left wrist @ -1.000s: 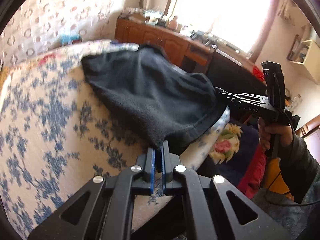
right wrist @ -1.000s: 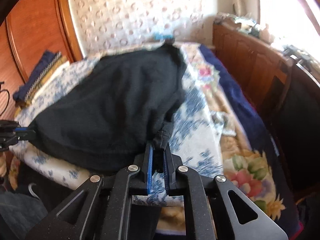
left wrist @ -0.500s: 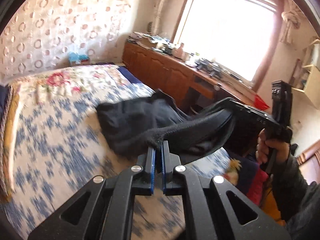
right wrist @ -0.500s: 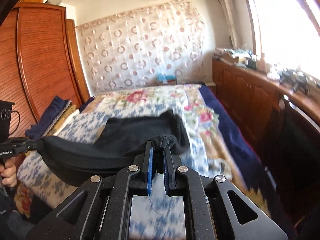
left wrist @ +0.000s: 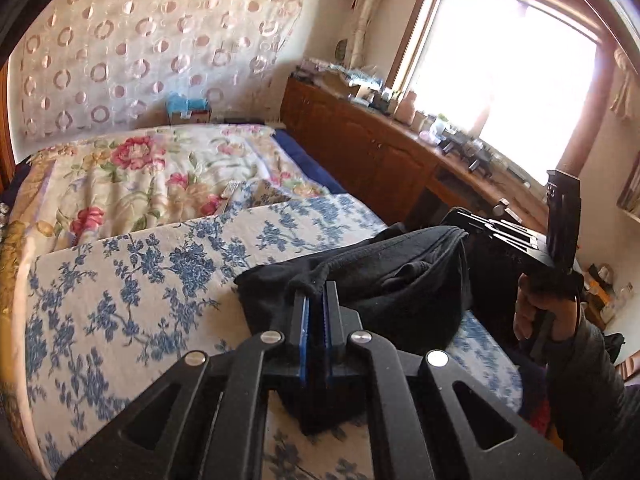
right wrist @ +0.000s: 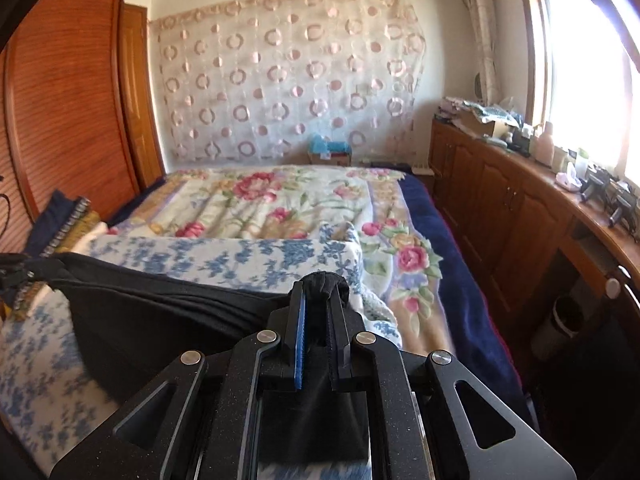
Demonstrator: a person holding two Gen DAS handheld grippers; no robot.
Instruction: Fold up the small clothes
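Note:
A black garment [left wrist: 384,280] hangs stretched between my two grippers over the near end of a bed with a blue-flowered white cover [left wrist: 132,280]. My left gripper [left wrist: 314,292] is shut on one corner of the garment. My right gripper [right wrist: 320,292] is shut on the other corner of the garment [right wrist: 160,320], which runs off to the left. The right gripper also shows in the left wrist view [left wrist: 472,224], held by a hand. The left gripper shows at the far left edge of the right wrist view [right wrist: 12,272].
A rose-patterned blanket [right wrist: 272,200] covers the far half of the bed. A wooden sideboard [right wrist: 520,208] with clutter runs under the window on the right. A wooden wardrobe [right wrist: 68,100] and a stack of folded cloth [right wrist: 68,220] stand at the left.
Both grippers have lifted the garment off the bed and pulled it toward the near end. It lay spread flat a second ago and now hangs bunched between them.

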